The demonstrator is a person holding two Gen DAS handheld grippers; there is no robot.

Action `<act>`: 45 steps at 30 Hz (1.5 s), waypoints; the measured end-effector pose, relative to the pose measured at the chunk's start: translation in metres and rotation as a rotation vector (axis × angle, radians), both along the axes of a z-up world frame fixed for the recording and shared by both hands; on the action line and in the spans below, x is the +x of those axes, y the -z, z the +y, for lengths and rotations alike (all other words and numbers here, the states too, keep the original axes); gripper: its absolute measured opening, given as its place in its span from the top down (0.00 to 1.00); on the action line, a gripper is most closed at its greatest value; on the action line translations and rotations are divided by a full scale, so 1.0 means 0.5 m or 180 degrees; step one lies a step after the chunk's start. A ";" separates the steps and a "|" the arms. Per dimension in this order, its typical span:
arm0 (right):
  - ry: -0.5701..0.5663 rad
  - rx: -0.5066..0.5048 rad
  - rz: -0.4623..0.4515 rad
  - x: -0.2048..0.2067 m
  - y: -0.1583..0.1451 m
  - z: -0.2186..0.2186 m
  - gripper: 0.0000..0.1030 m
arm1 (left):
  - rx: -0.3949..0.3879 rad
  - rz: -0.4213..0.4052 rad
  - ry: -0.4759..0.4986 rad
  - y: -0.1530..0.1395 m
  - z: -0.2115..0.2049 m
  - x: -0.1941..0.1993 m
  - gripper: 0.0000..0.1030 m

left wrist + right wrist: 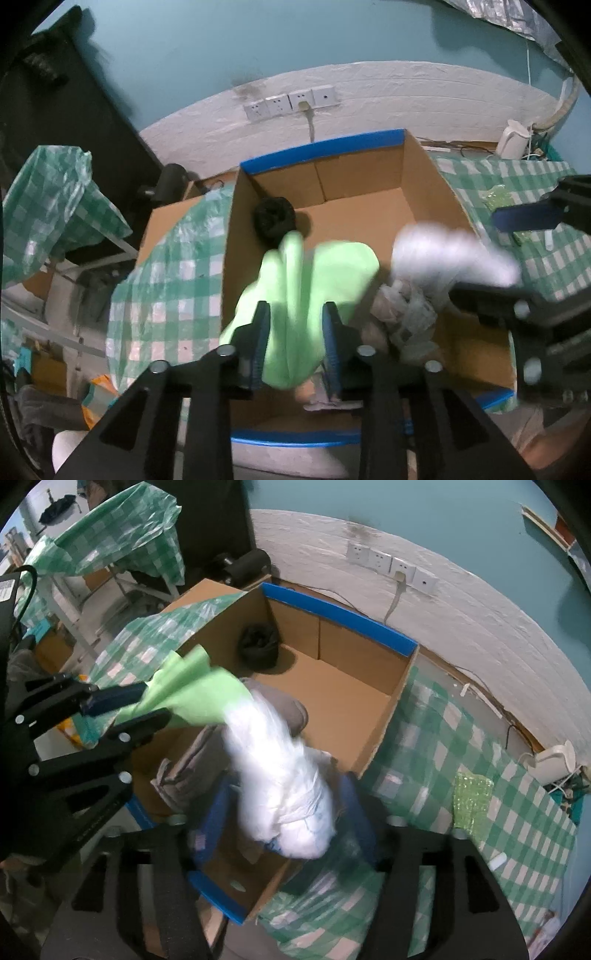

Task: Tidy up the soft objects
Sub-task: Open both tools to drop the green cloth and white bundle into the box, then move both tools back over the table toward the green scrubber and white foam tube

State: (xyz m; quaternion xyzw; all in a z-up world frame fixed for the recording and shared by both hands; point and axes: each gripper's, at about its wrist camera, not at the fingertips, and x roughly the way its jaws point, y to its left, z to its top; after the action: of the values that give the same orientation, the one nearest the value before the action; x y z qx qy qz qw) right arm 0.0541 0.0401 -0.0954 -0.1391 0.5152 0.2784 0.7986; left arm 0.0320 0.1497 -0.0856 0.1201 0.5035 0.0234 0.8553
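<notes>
An open cardboard box (321, 151) (340, 616) with blue-taped rims stands below both grippers. A black soft bundle (273, 218) (258, 642) lies in its far left corner, and a grey folded cloth (192, 764) lies at its near side. A light green cloth (295, 280) (192, 694) hangs over the box between the fingers of my left gripper (297, 332) (129, 709), whose jaws stand apart. A white plastic-wrapped bundle (443, 251) (288, 775), blurred, sits loosely between the wide-set fingers of my right gripper (286, 812) (506, 254), above the box's right side.
A green-and-white checked plastic cover (166, 288) (480, 738) drapes the surfaces on both sides of the box. A white kettle (513, 138) (554, 760) and a green bubble-wrap piece (472, 801) lie to the right. Wall sockets (291, 101) are behind the box.
</notes>
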 end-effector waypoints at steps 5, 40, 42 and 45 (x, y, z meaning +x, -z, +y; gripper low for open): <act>0.0018 0.0011 -0.0067 0.000 -0.008 -0.002 0.26 | 0.0051 -0.0041 -0.0010 -0.005 0.000 -0.003 0.65; 0.0625 0.0067 -0.0036 -0.008 -0.002 -0.228 0.26 | 0.0021 -0.0171 0.0506 -0.022 -0.136 -0.014 0.51; 0.0669 0.0072 -0.0037 -0.010 -0.002 -0.246 0.26 | 0.0029 -0.0166 0.0531 -0.022 -0.146 -0.014 0.51; 0.0727 0.0080 -0.0037 -0.015 -0.002 -0.269 0.26 | 0.0050 -0.0156 0.0574 -0.024 -0.163 -0.015 0.47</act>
State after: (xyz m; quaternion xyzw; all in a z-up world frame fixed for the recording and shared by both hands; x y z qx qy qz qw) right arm 0.0466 -0.0944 -0.0942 -0.0711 0.5195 0.1912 0.8297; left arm 0.0243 0.0681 -0.0738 0.1710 0.4693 -0.0468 0.8650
